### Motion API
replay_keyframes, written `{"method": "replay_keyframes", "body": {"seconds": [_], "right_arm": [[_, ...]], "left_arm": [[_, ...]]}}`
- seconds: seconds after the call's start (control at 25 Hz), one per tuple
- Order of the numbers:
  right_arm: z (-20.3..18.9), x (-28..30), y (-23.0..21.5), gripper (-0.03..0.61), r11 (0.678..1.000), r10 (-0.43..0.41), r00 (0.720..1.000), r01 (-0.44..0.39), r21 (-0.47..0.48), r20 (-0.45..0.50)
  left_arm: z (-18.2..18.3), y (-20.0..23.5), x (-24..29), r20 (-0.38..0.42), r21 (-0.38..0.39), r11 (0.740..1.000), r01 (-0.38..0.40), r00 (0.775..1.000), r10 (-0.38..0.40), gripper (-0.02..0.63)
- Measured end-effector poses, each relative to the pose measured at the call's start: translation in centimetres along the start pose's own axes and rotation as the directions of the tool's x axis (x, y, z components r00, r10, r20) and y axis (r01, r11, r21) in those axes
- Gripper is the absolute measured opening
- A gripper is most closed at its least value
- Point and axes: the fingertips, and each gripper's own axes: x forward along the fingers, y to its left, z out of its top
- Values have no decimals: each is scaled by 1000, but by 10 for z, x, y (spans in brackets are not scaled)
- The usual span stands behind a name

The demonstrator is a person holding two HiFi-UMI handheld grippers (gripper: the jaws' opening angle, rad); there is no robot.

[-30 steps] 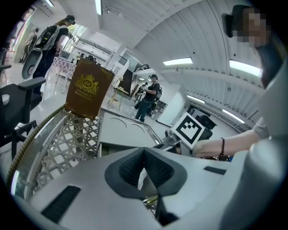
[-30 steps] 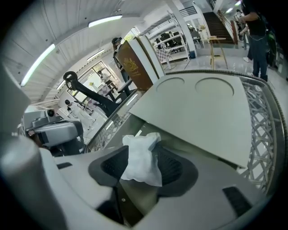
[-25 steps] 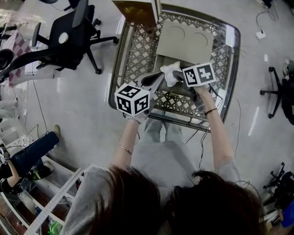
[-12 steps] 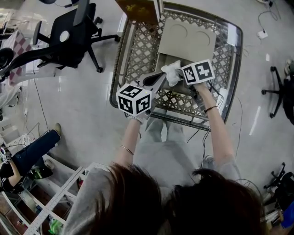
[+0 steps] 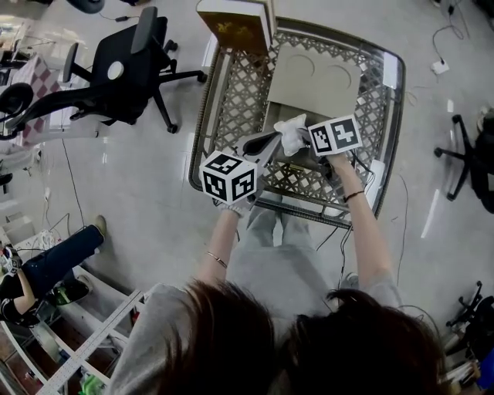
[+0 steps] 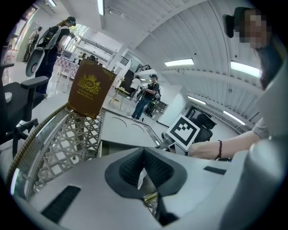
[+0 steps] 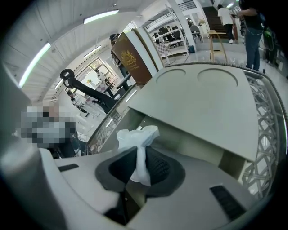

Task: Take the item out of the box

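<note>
A flat grey box (image 5: 312,73) lies open on the lattice table (image 5: 231,100), its lid (image 7: 202,103) raised. A crumpled white bag (image 5: 290,128) is held up just in front of the box. My right gripper (image 5: 302,146) is closing on it. In the right gripper view the pads of the right gripper (image 7: 139,168) squeeze the white bag (image 7: 135,137) at its neck. My left gripper (image 5: 270,140) reaches in from the left beside the bag. Its jaws (image 6: 143,173) stand together with a thin white sliver pinched between them, apparently the same bag.
A brown book-like case (image 5: 235,23) with a gold emblem stands upright at the table's far left corner. A black office chair (image 5: 123,69) is left of the table and another chair (image 5: 471,162) is far right. People stand in the background.
The right gripper's cube has shifted slightly toward the white bag. The left gripper and the bag stay almost where they were.
</note>
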Motion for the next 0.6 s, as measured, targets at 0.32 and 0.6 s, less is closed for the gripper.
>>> {"method": "replay_keyframes", "body": {"seconds": [0.32, 0.6], "right_arm": [[2, -20, 11, 74, 1000, 22, 998, -23, 19, 63], [18, -53, 29, 74, 999, 35, 986, -34, -12, 161]], "left_arm": [[9, -6, -12, 19, 10, 1000, -7, 1000, 7, 17], [31, -16, -24, 64, 43, 999, -12, 998, 9, 17]]}}
